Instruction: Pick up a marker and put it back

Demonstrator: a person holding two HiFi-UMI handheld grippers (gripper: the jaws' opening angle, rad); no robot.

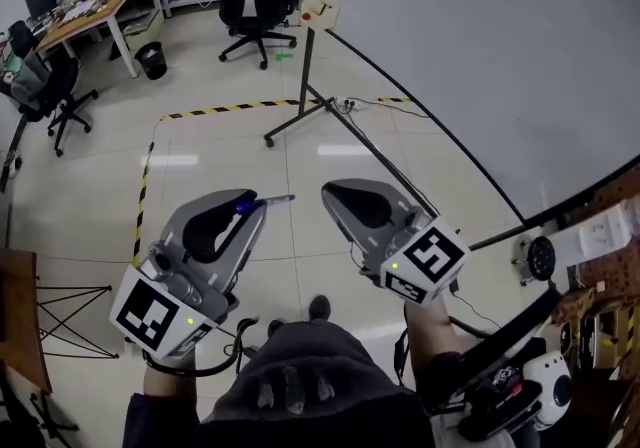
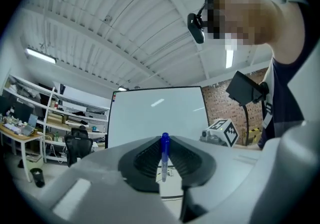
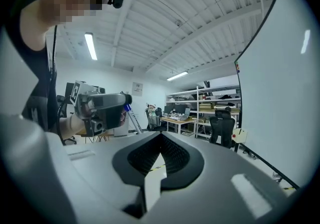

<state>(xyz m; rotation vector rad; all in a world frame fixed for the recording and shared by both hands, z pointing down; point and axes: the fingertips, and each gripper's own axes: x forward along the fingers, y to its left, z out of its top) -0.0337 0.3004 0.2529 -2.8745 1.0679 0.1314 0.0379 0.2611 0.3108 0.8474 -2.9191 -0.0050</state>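
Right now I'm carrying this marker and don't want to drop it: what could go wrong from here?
The marker is pinched only at the tips of the left claw, one end sticking out sideways; it may pivot or slip. The shut, empty right claw is close beside that end and could knock it. A cable lies on the floor by the stand: a possible trip.

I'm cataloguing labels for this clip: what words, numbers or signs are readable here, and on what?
No text is readable anywhere.
On the white wall poster: too small to read.
On the blue marker: no print legible.
On the black-and-white patterned cubes: square codes, no letters.
On the white whiteboard: nothing written.
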